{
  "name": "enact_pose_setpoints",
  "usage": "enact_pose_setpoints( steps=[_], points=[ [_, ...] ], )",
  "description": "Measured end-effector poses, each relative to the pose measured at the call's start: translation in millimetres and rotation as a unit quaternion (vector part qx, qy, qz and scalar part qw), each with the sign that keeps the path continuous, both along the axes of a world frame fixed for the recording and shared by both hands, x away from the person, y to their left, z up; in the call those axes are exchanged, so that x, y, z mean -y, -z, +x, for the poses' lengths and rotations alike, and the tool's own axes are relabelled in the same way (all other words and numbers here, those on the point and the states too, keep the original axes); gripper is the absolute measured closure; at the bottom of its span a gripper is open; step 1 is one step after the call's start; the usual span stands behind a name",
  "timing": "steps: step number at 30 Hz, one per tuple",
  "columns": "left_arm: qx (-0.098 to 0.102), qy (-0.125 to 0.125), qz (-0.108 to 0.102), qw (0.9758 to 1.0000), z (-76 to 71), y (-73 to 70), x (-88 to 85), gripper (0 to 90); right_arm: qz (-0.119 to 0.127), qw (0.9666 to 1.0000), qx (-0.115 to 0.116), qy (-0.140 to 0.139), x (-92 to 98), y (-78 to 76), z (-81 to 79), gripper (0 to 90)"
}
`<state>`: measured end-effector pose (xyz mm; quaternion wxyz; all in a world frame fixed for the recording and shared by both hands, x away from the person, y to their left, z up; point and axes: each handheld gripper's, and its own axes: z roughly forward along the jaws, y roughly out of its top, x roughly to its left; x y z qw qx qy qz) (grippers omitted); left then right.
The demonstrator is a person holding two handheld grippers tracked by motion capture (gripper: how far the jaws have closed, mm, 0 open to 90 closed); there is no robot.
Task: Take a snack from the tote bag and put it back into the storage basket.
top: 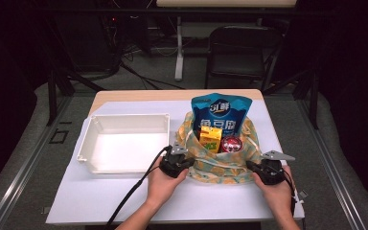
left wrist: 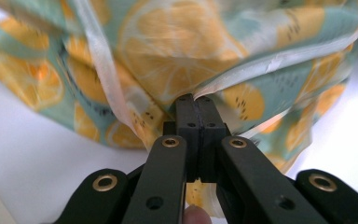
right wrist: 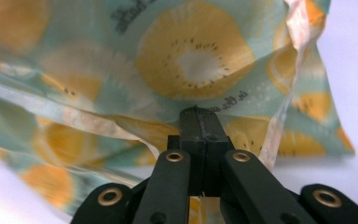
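A cloth bag (top: 220, 167) printed with lemon slices sits on the white table, its mouth open. Inside it stand a blue snack pouch (top: 222, 112), a yellow juice carton (top: 211, 138) and a small red round packet (top: 231, 143). My left gripper (top: 186, 162) is at the bag's near left rim and my right gripper (top: 250, 165) at its near right rim. In the left gripper view the left gripper (left wrist: 196, 99) is shut on a fold of the bag (left wrist: 177, 51), beside its pale drawstring (left wrist: 98, 60). In the right gripper view the right gripper (right wrist: 199, 111) is likewise shut on the bag's fabric (right wrist: 191, 60).
A white rectangular tray (top: 92, 143) lies left of the bag, close to the left hand. Bare white tabletop (top: 100, 196) spreads in front of both hands. A black chair (top: 242, 52) and table legs stand beyond the far edge.
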<state>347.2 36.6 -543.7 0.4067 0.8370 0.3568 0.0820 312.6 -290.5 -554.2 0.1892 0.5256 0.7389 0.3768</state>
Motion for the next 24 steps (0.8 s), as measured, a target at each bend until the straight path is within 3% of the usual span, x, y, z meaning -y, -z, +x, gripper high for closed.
enact_pose_setpoints(
  steps=[2,3,4,6,7,11,12,14,16,19,22,24],
  points=[
    [0.002,-0.002,0.013,0.9999,-0.8,4.6,1.0,90.0,-0.011,0.9996,-0.025,0.002,2.2,5.1,2.5,90.0],
    [0.003,-0.001,0.016,0.9999,-1.9,5.6,1.6,90.0,0.026,0.9995,-0.013,0.011,0.6,9.3,2.5,90.0],
    [0.005,0.0,0.017,0.9998,-2.7,5.5,1.0,90.0,0.014,0.9997,-0.019,0.005,5.6,5.1,0.9,84.2],
    [0.03,-0.006,0.021,0.9993,-9.7,0.6,-0.8,85.6,0.037,0.9993,0.005,0.009,9.0,-0.7,-4.2,70.0],
    [0.037,-0.005,0.019,0.9991,-12.0,-2.3,-1.7,82.8,0.045,0.9987,0.019,0.012,10.3,-4.5,-7.5,67.0],
    [0.037,0.006,-0.031,0.9988,-14.0,-16.5,-13.3,70.1,0.044,0.9966,0.069,0.009,18.3,-22.9,-21.9,59.1],
    [0.041,0.005,-0.043,0.9982,-14.9,-20.8,-17.2,68.3,0.056,0.9946,0.087,0.007,19.9,-27.4,-25.2,57.5],
    [0.051,-0.005,-0.072,0.9961,-17.1,-29.6,-23.9,64.2,0.073,0.991,0.112,0.006,22.1,-37.5,-30.2,55.9],
    [0.062,-0.019,-0.096,0.9933,-17.2,-37.3,-28.4,60.4,0.09,0.9886,0.121,0.004,21.0,-44.5,-30.0,53.2],
    [0.063,-0.047,-0.101,0.9918,-9.6,-44.3,-29.6,51.6,0.107,0.9861,0.126,-0.012,12.5,-45.8,-24.2,46.3],
    [0.055,-0.068,-0.119,0.989,0.8,-46.2,-30.0,46.3,0.096,0.9862,0.13,-0.039,-0.6,-44.4,-21.4,36.0],
    [0.042,-0.078,-0.115,0.9894,6.9,-44.6,-27.7,46.0,0.088,0.9855,0.133,-0.058,-9.2,-43.1,-19.1,32.3]
  ],
)
